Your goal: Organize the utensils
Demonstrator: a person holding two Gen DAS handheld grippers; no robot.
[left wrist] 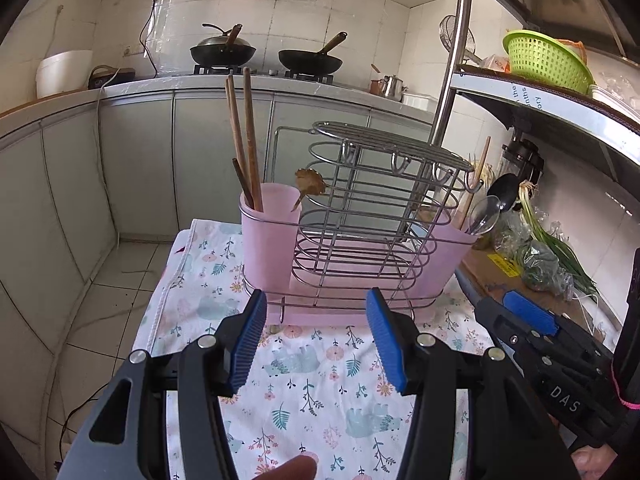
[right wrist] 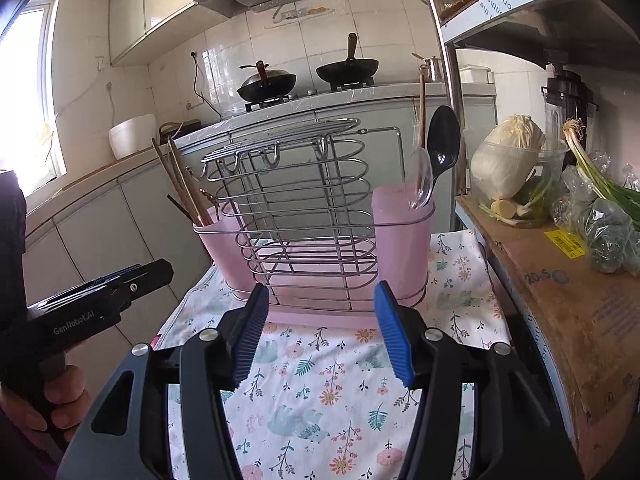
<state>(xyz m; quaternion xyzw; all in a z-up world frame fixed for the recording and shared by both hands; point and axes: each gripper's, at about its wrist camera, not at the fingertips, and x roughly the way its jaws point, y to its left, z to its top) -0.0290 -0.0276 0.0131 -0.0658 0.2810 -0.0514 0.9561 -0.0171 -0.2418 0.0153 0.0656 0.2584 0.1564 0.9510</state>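
A wire utensil rack [left wrist: 360,208] [right wrist: 304,208] with pink cups stands on a floral cloth [left wrist: 312,380] [right wrist: 320,392]. Its left cup [left wrist: 268,240] holds brown chopsticks [left wrist: 246,140] [right wrist: 180,184]. The right cup [right wrist: 400,240] holds a clear spoon [right wrist: 422,180] [left wrist: 484,214], a black spoon [right wrist: 442,144] and a wooden stick. My left gripper [left wrist: 317,294] is open just in front of the rack's base, with nothing between its blue pads. My right gripper [right wrist: 322,286] is likewise open and empty before the rack. Each gripper also shows at the edge of the other's view, left gripper [right wrist: 120,280] and right gripper [left wrist: 528,312].
A cardboard box [right wrist: 580,320] with bagged greens, spring onions and a cabbage [right wrist: 508,160] borders the cloth on the right, under a metal shelf with a green basket [left wrist: 544,60]. Behind are a counter with two woks [left wrist: 224,52] and tiled floor to the left.
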